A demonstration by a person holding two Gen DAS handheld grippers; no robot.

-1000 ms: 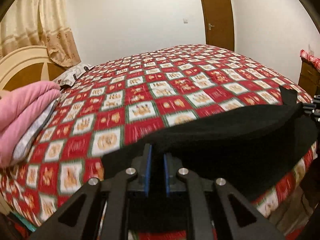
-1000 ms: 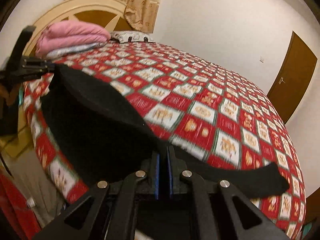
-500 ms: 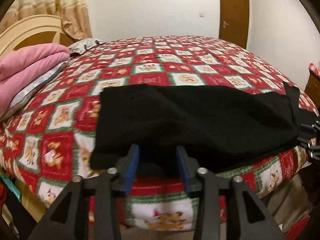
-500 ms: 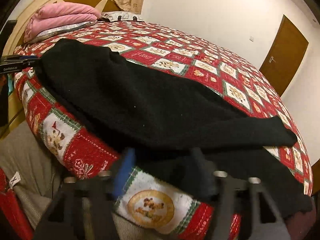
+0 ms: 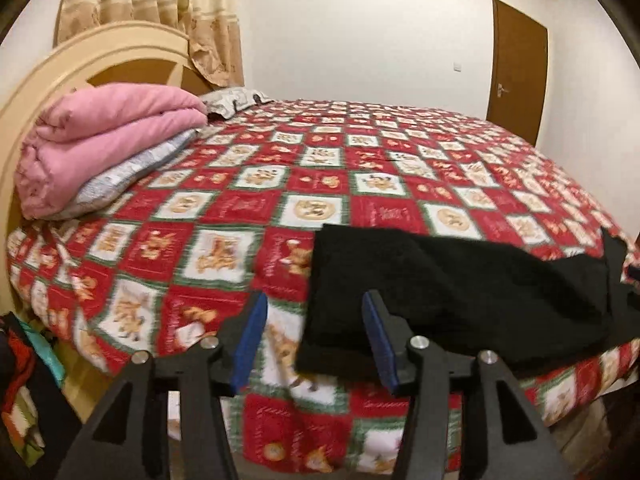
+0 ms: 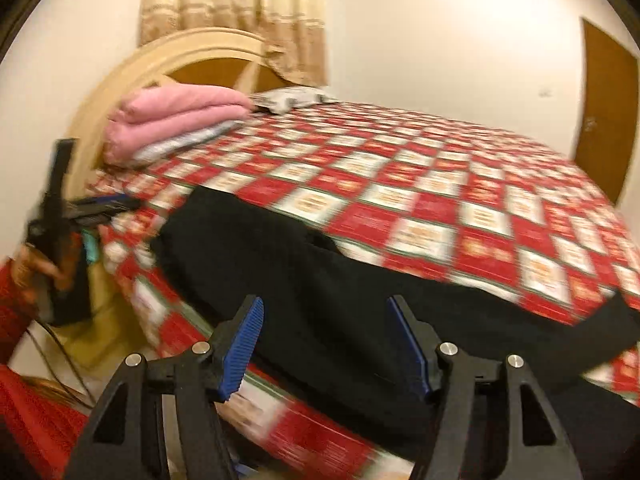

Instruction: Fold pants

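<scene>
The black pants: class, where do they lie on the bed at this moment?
The black pants lie along the near edge of the bedspread, right of centre in the left wrist view, apart from the pink blanket.

White walls (image 5: 360, 32), brown door (image 5: 518, 68), cream curtain (image 5: 160, 4).

Bed (image 5: 256, 208) holds black pants (image 5: 460, 292), pink blanket (image 5: 104, 136), pillow (image 5: 232, 98).
</scene>
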